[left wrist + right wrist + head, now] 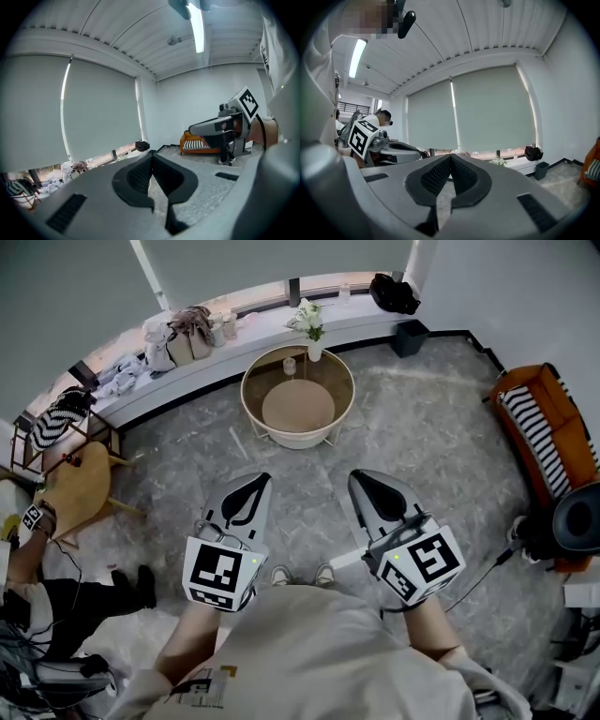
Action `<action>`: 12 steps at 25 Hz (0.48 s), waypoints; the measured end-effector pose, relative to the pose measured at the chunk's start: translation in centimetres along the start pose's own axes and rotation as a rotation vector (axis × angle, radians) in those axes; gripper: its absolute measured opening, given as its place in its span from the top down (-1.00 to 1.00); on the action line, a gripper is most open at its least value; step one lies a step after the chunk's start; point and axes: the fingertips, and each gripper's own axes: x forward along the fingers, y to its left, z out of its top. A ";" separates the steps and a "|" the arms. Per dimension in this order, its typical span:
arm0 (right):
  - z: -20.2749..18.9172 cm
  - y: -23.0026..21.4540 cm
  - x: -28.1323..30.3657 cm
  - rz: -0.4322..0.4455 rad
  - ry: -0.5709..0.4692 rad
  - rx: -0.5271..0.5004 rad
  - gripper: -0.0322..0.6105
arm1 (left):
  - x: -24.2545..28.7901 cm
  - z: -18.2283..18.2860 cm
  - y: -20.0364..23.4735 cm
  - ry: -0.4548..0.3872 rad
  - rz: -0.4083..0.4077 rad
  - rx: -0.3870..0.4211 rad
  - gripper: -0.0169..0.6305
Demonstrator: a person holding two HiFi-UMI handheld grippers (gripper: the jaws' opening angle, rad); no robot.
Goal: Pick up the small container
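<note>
Fingers of the left gripper [151, 158] and of the right gripper [450, 158] are pressed fully together with nothing between them. The two tools are held side by side in the lower centre of the head view, above the grey floor [441, 456]. The small container [289, 365] stands on the round tabletop [251, 381] in the upper centre of that view, near a white vase [314, 352] of flowers and well apart from both grippers.

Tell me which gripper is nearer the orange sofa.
Right. The right gripper is on the side toward the orange sofa; the left gripper lies beyond it, farther away.
</note>
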 end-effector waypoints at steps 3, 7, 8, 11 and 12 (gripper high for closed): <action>-0.3 -0.3 -0.3 0.002 -0.001 -0.002 0.88 | 0.2 -0.1 -0.5 0.002 0.002 0.005 0.92; -0.3 -1.4 -0.7 0.001 0.000 -0.006 0.88 | 0.9 0.2 -1.1 0.004 0.007 0.006 0.92; -0.3 -1.7 -0.8 0.002 0.000 -0.006 0.88 | 1.1 0.2 -1.2 0.005 0.009 0.006 0.92; -0.5 -2.5 -1.2 0.006 0.000 -0.006 0.88 | 1.8 0.4 -2.0 0.009 0.012 0.007 0.92; -0.6 -2.9 -1.4 0.007 0.001 -0.006 0.88 | 2.1 0.4 -2.3 0.011 0.011 0.008 0.92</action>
